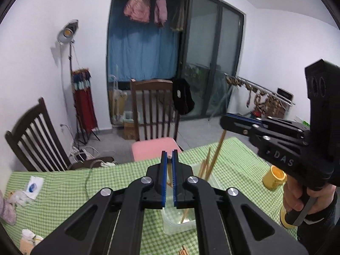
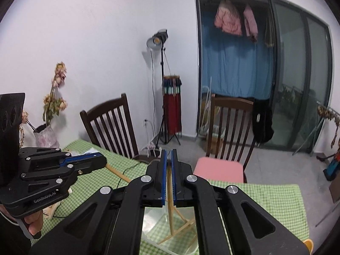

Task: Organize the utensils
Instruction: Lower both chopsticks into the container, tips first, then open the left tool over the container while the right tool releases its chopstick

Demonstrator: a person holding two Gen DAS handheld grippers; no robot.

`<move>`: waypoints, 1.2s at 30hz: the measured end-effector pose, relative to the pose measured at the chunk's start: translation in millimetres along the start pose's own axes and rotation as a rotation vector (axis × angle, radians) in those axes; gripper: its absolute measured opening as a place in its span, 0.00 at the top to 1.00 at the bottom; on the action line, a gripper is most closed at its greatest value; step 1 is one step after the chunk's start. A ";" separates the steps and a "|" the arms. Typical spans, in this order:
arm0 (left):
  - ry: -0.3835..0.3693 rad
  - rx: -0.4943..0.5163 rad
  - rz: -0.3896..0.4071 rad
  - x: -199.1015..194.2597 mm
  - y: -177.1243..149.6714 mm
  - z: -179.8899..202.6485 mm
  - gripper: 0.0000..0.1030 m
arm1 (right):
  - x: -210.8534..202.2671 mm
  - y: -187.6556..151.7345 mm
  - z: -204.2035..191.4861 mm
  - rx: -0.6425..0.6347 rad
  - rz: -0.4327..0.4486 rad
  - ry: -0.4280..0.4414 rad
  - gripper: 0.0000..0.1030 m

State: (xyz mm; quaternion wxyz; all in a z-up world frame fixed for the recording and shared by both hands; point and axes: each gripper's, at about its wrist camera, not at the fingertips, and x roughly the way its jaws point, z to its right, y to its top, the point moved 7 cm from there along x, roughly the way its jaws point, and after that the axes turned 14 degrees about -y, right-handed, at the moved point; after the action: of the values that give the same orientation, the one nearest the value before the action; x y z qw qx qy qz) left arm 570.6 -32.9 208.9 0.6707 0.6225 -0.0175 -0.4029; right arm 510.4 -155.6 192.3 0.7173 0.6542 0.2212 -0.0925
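1. Nearest in the left wrist view, our left gripper (image 1: 169, 157) is clamped on a single chopstick (image 1: 170, 173) that runs down between the blue pads toward the clear container (image 1: 170, 225).
2. In the right wrist view, our right gripper (image 2: 169, 155) is likewise clamped on a chopstick (image 2: 170, 193), whose lower end hangs over or into the same clear container (image 2: 157, 229).
3. The container sits on the green checked tablecloth (image 1: 63, 191) near its front edge, and several chopsticks (image 1: 205, 167) already lean inside it.
4. We judge the step in hand to be lowering both sticks into the container. To do it well, we should tilt each stick steeper so its lower tip clears the rim, ease it down among the leaning ones without knocking them, and let go only once the tip rests on the bottom.
5. The two grippers are close together, so one stick at a time seems safer.
6. Only the left view shows loose chopsticks (image 1: 183, 251) at the cloth's front edge, a yellow cup (image 1: 274, 177) toward its right edge, and the right gripper's stick (image 1: 218, 146) slanting down.
7. Only the right view shows the dried flowers in a vase (image 2: 45, 136) at the far left corner.
8. Farthest, two wooden chairs (image 2: 110, 125) stand behind the table.
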 end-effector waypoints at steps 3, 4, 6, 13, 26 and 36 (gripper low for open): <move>-0.007 -0.011 -0.033 19.5 -8.8 -8.1 0.99 | 15.0 -9.8 0.1 0.002 -0.036 0.004 0.96; -0.010 -0.019 -0.041 25.5 -11.6 -11.3 0.99 | 19.9 -13.3 0.3 0.002 -0.047 0.003 0.96; -0.017 -0.032 -0.054 34.3 -17.5 -16.3 0.99 | 30.1 -22.2 1.2 0.005 -0.073 0.001 0.96; -0.028 -0.049 -0.098 60.2 -32.7 -26.1 0.99 | 52.9 -49.4 2.3 0.007 -0.145 0.013 0.96; -0.033 -0.050 -0.231 100.3 -56.2 -32.2 0.98 | 66.1 -66.1 20.6 0.003 -0.255 0.040 0.96; -0.009 -0.049 -0.305 114.1 -55.3 -36.8 0.98 | 68.0 -71.4 29.9 0.004 -0.364 0.064 0.96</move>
State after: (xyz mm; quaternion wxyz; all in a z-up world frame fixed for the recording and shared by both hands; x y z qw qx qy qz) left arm 638.2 -61.3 99.1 0.6168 0.5994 0.0841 -0.5032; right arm 546.4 -183.3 99.7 0.6801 0.6072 0.3586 -0.2002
